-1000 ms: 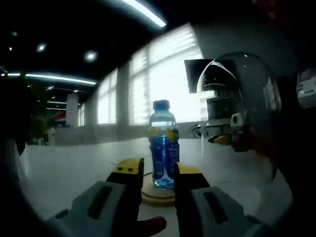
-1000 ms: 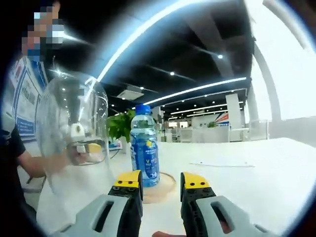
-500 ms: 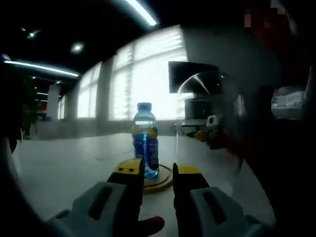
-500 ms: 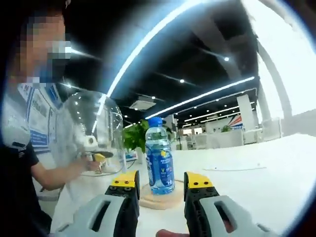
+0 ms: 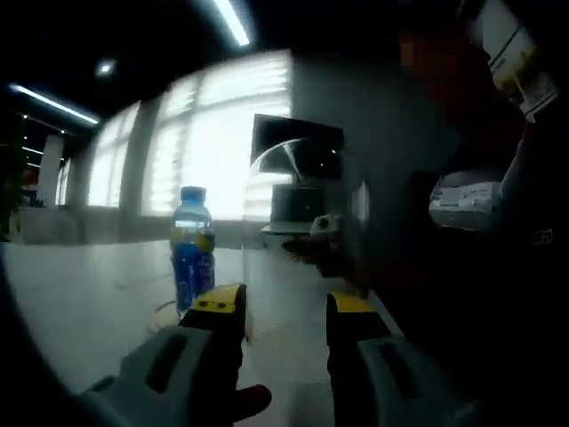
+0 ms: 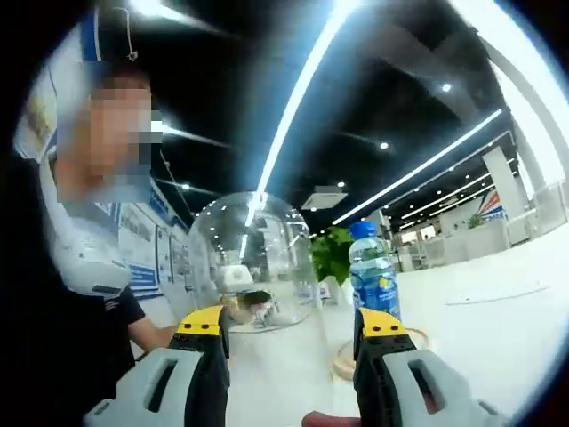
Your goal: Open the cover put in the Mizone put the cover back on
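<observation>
- Office ceiling lights run overhead, bright windows sit behind, and a pale worktop [image 6: 498,320] carries the task's things.
- At the left of the right gripper view a person [image 6: 84,267] sits beside the clear glass dome cover [image 6: 253,262]. The dome is off its base and seems to be lifted clear of the worktop, though how it is carried I cannot tell.
- Right gripper [image 6: 293,342]: its yellow-tipped jaws stand wide apart with nothing between them.
- To the right, the Mizone bottle [image 6: 373,280] stands upright on the round wooden base [image 6: 418,340], well in from the worktop's edges; blue cap on, blue drink inside filling most of it.
- In the left gripper view the bottle [image 5: 193,253] stands left of the dome [image 5: 307,222], with a gap between them.
- Left gripper [image 5: 284,307]: jaws likewise wide and empty.
- Handling, as a judgement: the dome looks thin, rigid, smooth and breakable, so it wants a slow, level descent, held wherever a handle or rim gives purchase.
- The bottle looks moderately heavy, slightly squeezable and tall enough to tip; a grip round its labelled middle would suit.
- Remaining step, by my reading: setting the cover over the bottle onto the base.
</observation>
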A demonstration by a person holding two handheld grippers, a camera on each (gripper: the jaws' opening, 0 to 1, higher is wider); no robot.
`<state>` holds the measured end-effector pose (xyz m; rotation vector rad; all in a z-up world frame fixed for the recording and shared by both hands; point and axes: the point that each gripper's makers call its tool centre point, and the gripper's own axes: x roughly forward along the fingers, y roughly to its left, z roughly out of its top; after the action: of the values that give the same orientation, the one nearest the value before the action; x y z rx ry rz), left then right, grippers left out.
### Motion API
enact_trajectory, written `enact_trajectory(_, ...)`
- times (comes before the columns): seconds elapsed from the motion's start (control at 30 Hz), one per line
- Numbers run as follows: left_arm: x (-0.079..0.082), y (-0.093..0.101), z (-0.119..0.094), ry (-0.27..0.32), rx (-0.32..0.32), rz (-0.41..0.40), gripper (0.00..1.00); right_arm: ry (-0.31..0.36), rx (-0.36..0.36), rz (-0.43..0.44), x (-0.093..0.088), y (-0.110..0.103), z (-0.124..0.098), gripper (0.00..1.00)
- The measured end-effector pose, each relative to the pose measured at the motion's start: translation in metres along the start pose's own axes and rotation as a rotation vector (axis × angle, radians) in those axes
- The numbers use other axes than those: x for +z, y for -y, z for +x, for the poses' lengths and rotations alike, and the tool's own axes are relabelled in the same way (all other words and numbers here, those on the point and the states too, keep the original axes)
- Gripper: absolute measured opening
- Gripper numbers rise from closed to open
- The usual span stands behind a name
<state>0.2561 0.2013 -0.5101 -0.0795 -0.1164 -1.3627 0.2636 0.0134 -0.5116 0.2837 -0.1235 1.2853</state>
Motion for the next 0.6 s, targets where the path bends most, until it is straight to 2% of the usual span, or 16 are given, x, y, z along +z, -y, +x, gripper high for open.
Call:
enact_trajectory(0.07,0.000,0.009,0.007,-0.003,-0.026,0.032,0.35,-0.017,0.029,0.009,-0.007,-0.008,0.010,0.55)
enact_trajectory(0.13,-0.004,0.016,0.015,-0.021,-0.052,0.011,0.40,-0.043,0.045,0.011,-0.014,-0.013,0.016,0.60)
enact_trajectory(0.2,-0.010,0.014,0.023,-0.052,-0.039,0.000,0.50,-0.077,0.061,-0.025,-0.023,-0.018,0.022,0.62)
enact_trajectory(0.27,-0.017,0.005,0.028,-0.073,0.001,-0.028,0.56,-0.094,0.068,-0.019,-0.027,-0.021,0.025,0.64)
enact_trajectory(0.43,-0.016,0.004,0.037,-0.055,0.000,-0.075,0.59,-0.115,0.065,-0.005,-0.034,-0.020,0.033,0.69)
enact_trajectory(0.5,-0.014,0.011,0.041,-0.039,-0.016,-0.067,0.59,-0.127,0.067,-0.028,-0.037,-0.021,0.034,0.69)
enact_trajectory(0.6,-0.018,0.012,0.044,-0.060,-0.015,-0.048,0.61,-0.139,0.080,-0.056,-0.039,-0.026,0.034,0.70)
